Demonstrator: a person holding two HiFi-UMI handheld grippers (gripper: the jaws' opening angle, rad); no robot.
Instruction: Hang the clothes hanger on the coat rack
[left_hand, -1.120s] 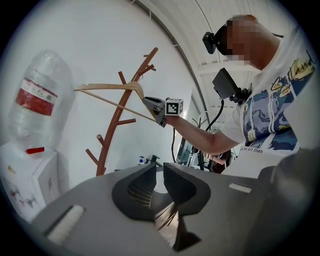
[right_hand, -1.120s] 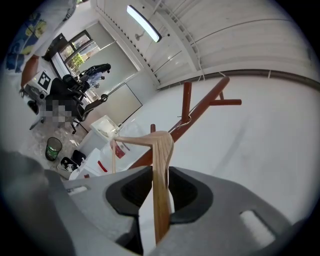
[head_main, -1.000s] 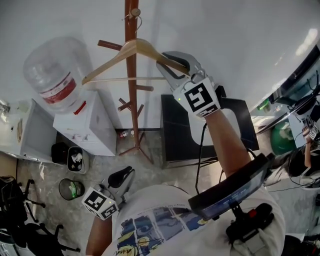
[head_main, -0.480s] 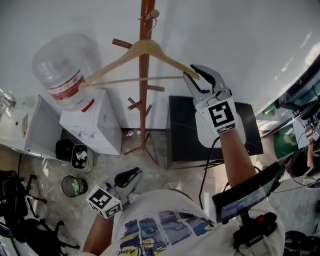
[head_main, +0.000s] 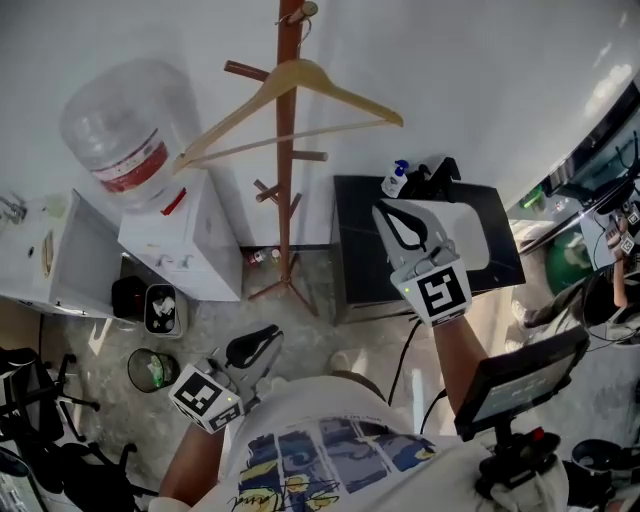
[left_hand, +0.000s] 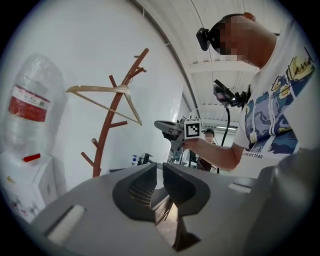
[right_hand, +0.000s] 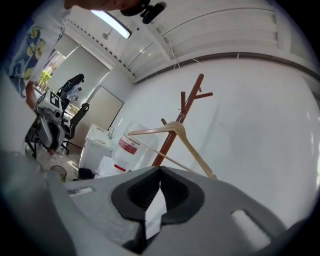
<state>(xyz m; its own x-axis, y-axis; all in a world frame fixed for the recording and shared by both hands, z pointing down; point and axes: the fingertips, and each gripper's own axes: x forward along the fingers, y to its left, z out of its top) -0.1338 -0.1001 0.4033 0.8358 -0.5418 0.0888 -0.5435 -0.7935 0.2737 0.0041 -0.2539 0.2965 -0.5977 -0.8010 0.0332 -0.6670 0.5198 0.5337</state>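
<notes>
The wooden clothes hanger (head_main: 300, 80) hangs by its hook from the top peg of the brown coat rack (head_main: 287, 200), tilted, its left end lower. No gripper touches it. My right gripper (head_main: 390, 212) is below and to the right of the hanger, over the black cabinet; its jaws are closing and meet at the tips with nothing between them. Ahead of the right gripper (right_hand: 160, 172), its own view shows the hanger (right_hand: 175, 130) and the rack (right_hand: 187, 107). My left gripper (head_main: 268, 338) is low by my body, shut and empty. The left gripper view shows the hanger (left_hand: 100, 97) up on the rack (left_hand: 107, 135).
A water dispenser with a big bottle (head_main: 115, 140) stands left of the rack, and a black cabinet (head_main: 480, 255) with a spray bottle (head_main: 396, 178) right of it. Two bins (head_main: 150, 372) sit on the floor at the left, near office chairs (head_main: 30, 440).
My right gripper let go of the hanger's right arm, came down and back toward me, and its jaws closed. The hanger stays on the rack. The left gripper barely moved.
</notes>
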